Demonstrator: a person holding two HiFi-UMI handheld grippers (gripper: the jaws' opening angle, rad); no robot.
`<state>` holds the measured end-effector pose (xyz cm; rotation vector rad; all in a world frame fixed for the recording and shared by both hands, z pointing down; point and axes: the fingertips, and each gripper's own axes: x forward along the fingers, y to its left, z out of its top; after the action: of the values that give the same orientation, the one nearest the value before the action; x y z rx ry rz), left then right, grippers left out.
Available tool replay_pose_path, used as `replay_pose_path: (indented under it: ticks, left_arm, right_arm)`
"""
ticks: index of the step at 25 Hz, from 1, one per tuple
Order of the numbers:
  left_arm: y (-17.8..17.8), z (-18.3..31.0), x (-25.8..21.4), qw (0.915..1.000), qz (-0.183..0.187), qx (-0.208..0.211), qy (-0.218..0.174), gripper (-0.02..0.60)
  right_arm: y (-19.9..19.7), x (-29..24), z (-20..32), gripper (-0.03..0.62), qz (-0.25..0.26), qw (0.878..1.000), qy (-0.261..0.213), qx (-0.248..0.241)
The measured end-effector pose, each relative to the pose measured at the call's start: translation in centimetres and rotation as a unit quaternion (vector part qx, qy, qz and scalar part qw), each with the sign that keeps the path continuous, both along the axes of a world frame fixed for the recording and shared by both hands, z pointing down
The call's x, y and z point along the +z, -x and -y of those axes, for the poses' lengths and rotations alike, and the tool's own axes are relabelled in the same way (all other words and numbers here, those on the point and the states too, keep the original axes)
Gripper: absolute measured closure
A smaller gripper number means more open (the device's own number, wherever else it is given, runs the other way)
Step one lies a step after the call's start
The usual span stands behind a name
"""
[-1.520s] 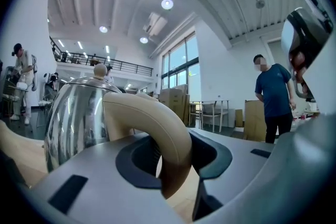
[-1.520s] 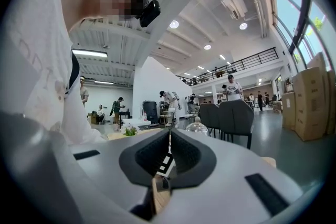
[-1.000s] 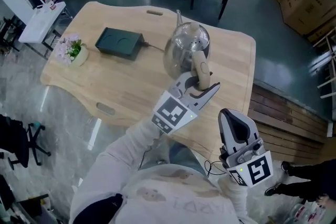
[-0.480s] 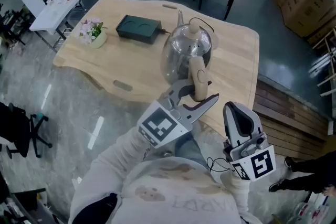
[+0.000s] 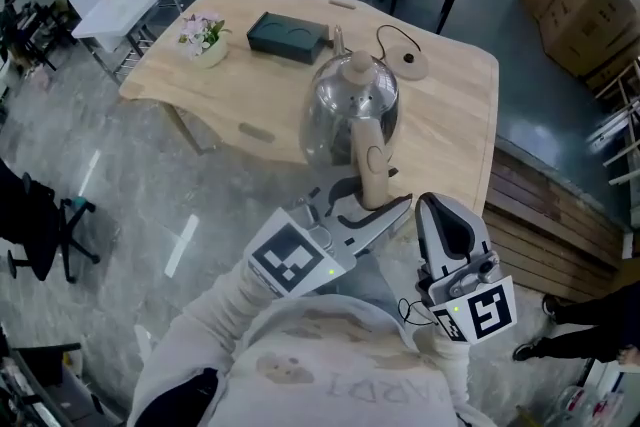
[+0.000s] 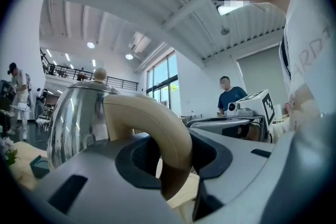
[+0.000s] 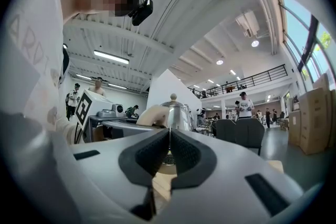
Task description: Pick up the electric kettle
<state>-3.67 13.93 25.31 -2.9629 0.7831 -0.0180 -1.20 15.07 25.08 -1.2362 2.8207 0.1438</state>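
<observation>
While left gripper [image 5: 372,199] fingers pinch handle [image 5: 368,160], electric kettle [image 5: 345,100] upright (spout [image 5: 339,39] pointing away); right gripper [image 5: 445,215] fingers together.

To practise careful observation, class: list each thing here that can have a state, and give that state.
kettle: upright, off its base, held
lid: on
base: bare, cord attached
left gripper: shut on the kettle's handle
right gripper: shut, empty
flowers: upright

The electric kettle [image 5: 350,100] has left its base [image 5: 410,65], carried nearer.
</observation>
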Motion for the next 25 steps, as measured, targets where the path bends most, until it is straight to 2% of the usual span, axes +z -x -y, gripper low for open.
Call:
replay_pose_path:
  ticks: [4,10,25]
  left_arm:
    - [1.2,-1.8,-0.6,0.9998,-0.008,-0.014,0.009,0.449]
    - [1.9,-3.1,-0.9,0.9996,-0.003,-0.029,0.001,0.449]
    - [0.2,-5.0,-2.0,0.9989,-0.016,-0.037,0.023,0.449]
  right_arm:
    - [1.3,-0.5,-1.4,0.576,0.0,1.0,-0.005,-0.013]
    - [2.1,-0.8,-2.1,0.576,0.008,1.0,-0.009,-0.02]
    - [0.4,-1.9,-4.2,0.577,0.009,0.999,0.007,-0.046]
